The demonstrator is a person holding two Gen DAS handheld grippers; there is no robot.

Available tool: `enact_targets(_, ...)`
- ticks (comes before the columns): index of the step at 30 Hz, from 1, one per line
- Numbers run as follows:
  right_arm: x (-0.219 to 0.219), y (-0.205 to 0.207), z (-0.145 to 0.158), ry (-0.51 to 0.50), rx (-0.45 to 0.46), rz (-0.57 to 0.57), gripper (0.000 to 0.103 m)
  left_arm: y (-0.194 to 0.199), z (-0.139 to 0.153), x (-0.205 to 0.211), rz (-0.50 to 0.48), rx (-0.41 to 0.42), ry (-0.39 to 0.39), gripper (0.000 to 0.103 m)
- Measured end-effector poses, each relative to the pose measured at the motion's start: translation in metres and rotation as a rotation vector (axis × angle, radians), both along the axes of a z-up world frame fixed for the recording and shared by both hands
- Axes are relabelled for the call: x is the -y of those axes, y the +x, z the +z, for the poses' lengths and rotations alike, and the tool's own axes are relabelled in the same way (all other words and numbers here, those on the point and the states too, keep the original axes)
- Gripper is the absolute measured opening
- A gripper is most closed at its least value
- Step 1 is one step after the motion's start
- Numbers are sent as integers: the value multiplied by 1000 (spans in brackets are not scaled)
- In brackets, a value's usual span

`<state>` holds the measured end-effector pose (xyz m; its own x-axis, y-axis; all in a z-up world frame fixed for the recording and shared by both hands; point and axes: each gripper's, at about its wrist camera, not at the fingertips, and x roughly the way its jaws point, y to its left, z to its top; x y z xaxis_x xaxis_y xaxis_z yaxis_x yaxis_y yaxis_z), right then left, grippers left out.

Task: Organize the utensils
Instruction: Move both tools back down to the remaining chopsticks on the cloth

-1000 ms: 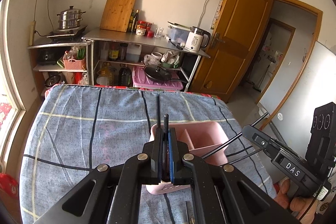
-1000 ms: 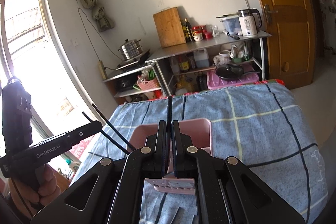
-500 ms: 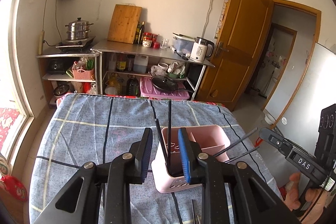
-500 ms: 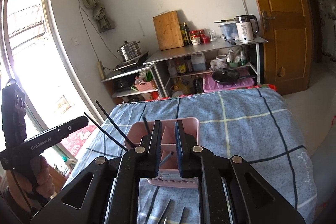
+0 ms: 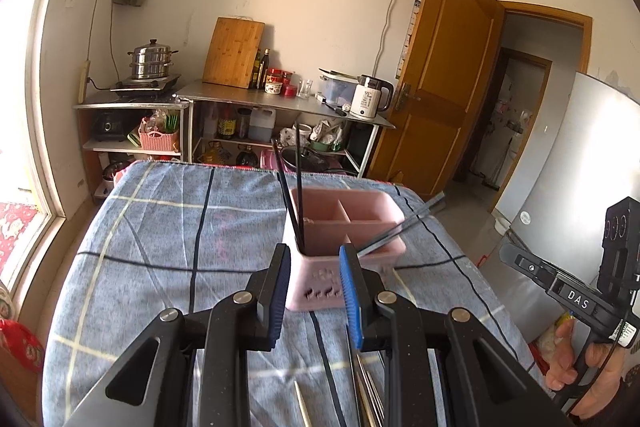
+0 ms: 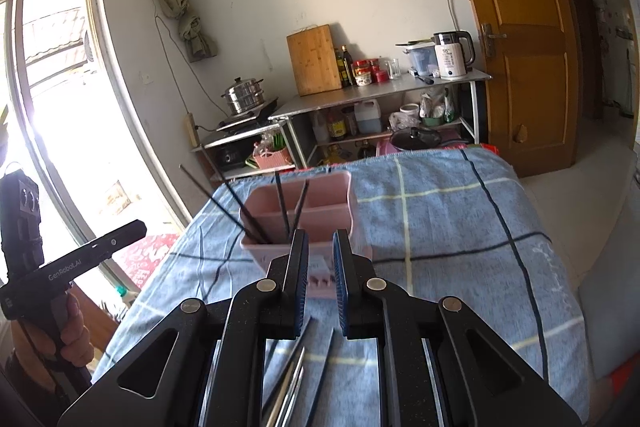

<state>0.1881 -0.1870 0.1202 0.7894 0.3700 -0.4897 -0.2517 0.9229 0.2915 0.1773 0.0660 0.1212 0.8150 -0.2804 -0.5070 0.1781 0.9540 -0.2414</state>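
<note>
Both tongs released – left tongs (image 5: 315,273), right tongs (image 6: 321,255) – above pink plastic two-compartment utensil holder (image 5: 356,227) with thin black chopsticks (image 5: 294,195). Readable: "DAS", "GenRobot.AI".

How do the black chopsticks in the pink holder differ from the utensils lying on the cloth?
The black chopsticks stand tilted in the pink holder, tips above its rim; the loose utensils lie flat on the blue cloth below the open right gripper. The standing ones are all black; some loose ones look silvery. Both are thin sticks.

Both wrist views look forward over their jaws, sharing the pink caddy (image 5: 344,227) nearby
</note>
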Motion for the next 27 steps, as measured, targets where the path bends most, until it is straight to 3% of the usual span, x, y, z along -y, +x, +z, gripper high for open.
enact_targets(12,-3,-43,-47,-17,-83,43,13,-58,-54,21,-42,-77,30,25)
enact_targets(27,-17,-40,-85,-43,-198,70,13,-47,-86,41,-95,-163,59,25)
